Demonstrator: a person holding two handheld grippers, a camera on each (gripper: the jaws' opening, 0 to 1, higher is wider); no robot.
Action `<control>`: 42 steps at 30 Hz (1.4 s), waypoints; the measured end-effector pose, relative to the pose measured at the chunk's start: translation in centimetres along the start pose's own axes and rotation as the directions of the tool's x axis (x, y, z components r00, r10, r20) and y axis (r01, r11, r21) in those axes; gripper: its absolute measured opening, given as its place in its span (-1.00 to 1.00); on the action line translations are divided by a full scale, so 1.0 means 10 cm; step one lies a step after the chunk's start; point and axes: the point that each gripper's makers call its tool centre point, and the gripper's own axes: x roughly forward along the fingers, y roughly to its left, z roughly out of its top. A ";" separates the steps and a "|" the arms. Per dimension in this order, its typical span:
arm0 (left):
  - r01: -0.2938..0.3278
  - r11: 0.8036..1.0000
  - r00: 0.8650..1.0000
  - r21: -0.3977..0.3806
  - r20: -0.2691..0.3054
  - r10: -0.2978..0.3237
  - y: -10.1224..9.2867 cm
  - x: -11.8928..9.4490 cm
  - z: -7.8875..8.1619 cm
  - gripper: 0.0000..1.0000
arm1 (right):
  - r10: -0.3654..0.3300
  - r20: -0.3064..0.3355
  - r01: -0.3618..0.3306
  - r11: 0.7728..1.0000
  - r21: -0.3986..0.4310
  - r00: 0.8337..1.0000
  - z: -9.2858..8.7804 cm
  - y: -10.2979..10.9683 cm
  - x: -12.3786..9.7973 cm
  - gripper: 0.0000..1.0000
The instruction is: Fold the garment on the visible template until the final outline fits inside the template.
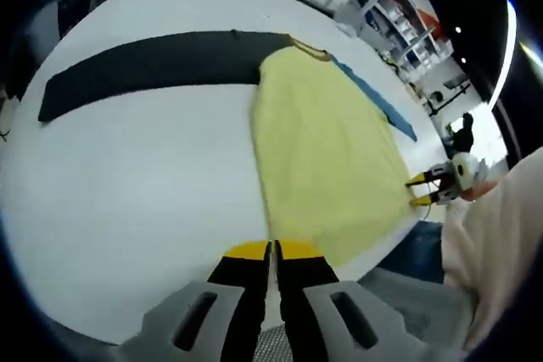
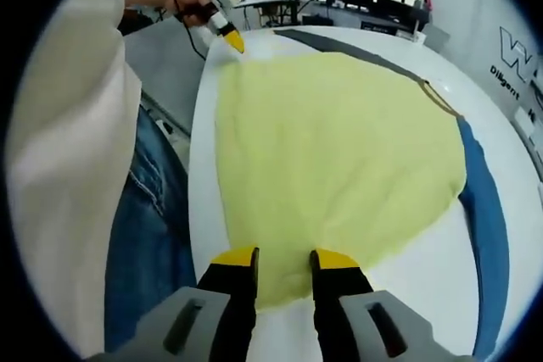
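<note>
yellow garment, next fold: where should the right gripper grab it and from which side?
Probably the near hem of the yellow garment, at the corner in front of the right gripper. Its open fingers already straddle that edge. The cloth lies flat, so come in low from the table's near side and pinch the edge, not the middle.

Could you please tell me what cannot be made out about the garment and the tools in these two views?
- Left gripper view: whether the left tool pinches the yellow garment; its tips cover that hem.
- Both views: the blue strip runs under the garment.
- Right gripper view: the right tool hides the hem between its tips.
</note>
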 end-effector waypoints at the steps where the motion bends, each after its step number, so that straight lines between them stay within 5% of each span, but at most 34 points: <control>1: -0.001 1.000 1.000 0.001 0.000 0.001 -0.02 0.02 -0.01 -0.80 | 0.000 -0.002 0.000 1.000 -0.002 1.000 0.00 0.00 0.00 -0.61; 3: 0.001 1.000 1.000 0.005 -0.016 -0.001 -0.06 0.07 -0.05 -0.67 | -0.003 -0.006 0.003 1.000 -0.007 1.000 -0.02 0.00 0.00 -0.61; 9: -0.043 0.994 0.997 0.103 -0.063 0.050 -0.08 0.20 -0.17 -0.82 | -0.024 -0.010 0.023 1.000 -0.011 1.000 -0.09 0.00 -0.07 -0.58; 20: -0.029 0.996 0.996 0.088 -0.085 0.037 -0.06 0.16 -0.19 -0.85 | -0.045 -0.023 0.044 0.998 -0.047 0.999 -0.16 0.04 -0.14 -0.53; 29: -0.019 0.997 0.994 0.080 -0.106 0.028 -0.07 0.14 -0.23 -0.84 | -0.004 -0.039 0.005 1.000 0.020 0.999 -0.15 0.07 -0.18 -0.49; 32: -0.021 0.997 0.994 0.078 -0.106 0.029 -0.07 0.14 -0.23 -0.84 | -0.038 0.052 0.030 0.989 0.143 0.998 -0.01 -0.14 -0.24 -0.50; 42: -0.029 0.998 0.994 0.064 -0.106 0.036 -0.07 0.13 -0.23 -0.84 | -0.261 0.089 0.219 0.917 0.333 0.961 -0.02 -1.22 -0.42 -0.52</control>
